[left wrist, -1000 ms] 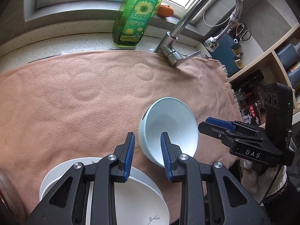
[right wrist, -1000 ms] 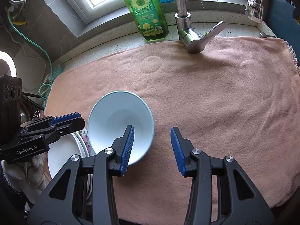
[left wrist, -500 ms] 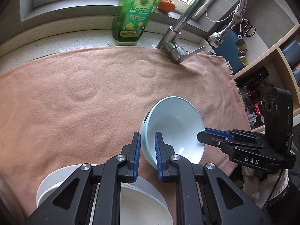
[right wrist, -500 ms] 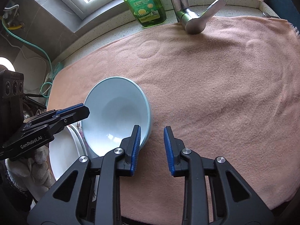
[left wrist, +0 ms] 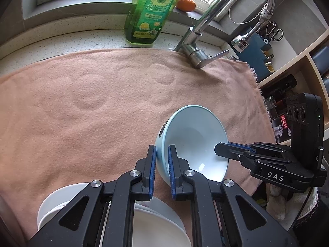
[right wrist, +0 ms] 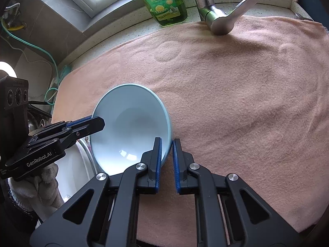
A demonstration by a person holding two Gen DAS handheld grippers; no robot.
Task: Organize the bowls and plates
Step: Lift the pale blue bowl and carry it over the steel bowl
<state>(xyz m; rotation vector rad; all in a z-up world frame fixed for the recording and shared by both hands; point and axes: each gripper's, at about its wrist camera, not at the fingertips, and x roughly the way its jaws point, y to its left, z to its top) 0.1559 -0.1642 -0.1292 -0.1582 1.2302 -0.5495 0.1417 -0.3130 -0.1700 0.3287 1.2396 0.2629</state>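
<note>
A pale blue bowl (left wrist: pixel 195 142) is tilted above the pink towel (left wrist: pixel 92 113); it also shows in the right wrist view (right wrist: pixel 131 127). My left gripper (left wrist: pixel 162 160) is shut on the bowl's left rim. My right gripper (right wrist: pixel 167 156) is shut on the opposite rim, and shows in the left wrist view (left wrist: pixel 232 148). My left gripper shows in the right wrist view (right wrist: pixel 90 125). White plates (left wrist: pixel 156 226) are stacked under my left gripper, near the towel's front edge.
A green dish soap bottle (left wrist: pixel 152 10) and a chrome faucet (left wrist: pixel 197 55) stand at the back. An orange (left wrist: pixel 185 4) lies on the sill. Shelves (left wrist: pixel 298 61) with scissors and jars are at the right. The towel (right wrist: pixel 246 103) spreads to the right.
Both grippers closed from open onto opposite rims of the blue bowl. The bowl has tipped up and shifted a little.
</note>
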